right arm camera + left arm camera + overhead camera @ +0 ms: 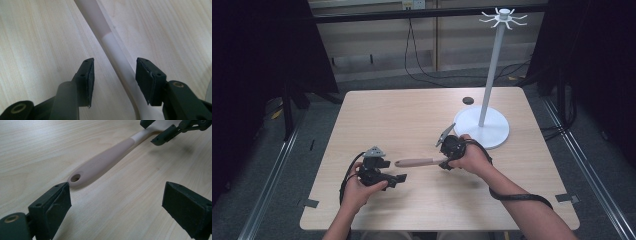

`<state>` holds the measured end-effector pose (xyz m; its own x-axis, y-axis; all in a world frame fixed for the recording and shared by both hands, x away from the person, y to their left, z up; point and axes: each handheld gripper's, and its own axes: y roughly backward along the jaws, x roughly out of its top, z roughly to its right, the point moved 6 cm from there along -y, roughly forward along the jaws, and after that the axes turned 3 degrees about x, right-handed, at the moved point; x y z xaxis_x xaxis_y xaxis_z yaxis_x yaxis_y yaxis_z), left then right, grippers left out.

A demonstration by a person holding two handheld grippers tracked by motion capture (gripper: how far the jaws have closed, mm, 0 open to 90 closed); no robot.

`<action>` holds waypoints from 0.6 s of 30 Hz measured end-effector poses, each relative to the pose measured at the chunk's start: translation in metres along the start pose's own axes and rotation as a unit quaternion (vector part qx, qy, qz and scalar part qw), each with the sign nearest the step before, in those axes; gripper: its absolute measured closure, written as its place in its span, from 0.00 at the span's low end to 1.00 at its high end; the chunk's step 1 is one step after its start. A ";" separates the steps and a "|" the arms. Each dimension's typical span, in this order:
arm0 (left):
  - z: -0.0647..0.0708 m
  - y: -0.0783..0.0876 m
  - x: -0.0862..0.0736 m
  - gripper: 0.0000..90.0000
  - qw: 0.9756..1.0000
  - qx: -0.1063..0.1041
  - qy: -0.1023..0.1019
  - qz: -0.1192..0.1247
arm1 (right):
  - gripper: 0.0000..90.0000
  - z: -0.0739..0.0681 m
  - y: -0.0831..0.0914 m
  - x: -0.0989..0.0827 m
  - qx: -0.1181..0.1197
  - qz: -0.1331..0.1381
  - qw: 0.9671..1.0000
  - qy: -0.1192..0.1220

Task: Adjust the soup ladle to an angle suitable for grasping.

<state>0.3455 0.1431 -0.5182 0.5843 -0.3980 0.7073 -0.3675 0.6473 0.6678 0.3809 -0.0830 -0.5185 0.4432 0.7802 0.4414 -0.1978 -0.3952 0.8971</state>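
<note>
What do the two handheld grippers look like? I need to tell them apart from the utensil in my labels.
Both the left gripper and the right gripper are black with blocky two-jaw pads, a grey three-cornered plate on top and a trailing black cable. The forearms are bare.

No legible text, label, brand, number or sign was found in any view. A faint embossed mark on the spatula handle (100, 161) was too blurred to read.
</note>
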 end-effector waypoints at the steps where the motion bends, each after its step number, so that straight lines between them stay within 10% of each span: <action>1: 0.000 0.000 -0.001 0.09 1.000 0.000 0.001 -0.001 | 0.55 0.000 -0.001 0.000 0.000 -0.005 1.000 -0.001; 18: -0.002 0.001 0.000 0.09 1.000 0.000 0.008 0.003 | 0.67 0.005 -0.015 0.002 0.018 -0.034 0.999 0.026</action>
<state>0.3466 0.1449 -0.5182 0.5937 -0.3833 0.7076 -0.3713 0.6496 0.6634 0.3893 -0.0784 -0.5308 0.4074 0.8299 0.3812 -0.1372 -0.3570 0.9240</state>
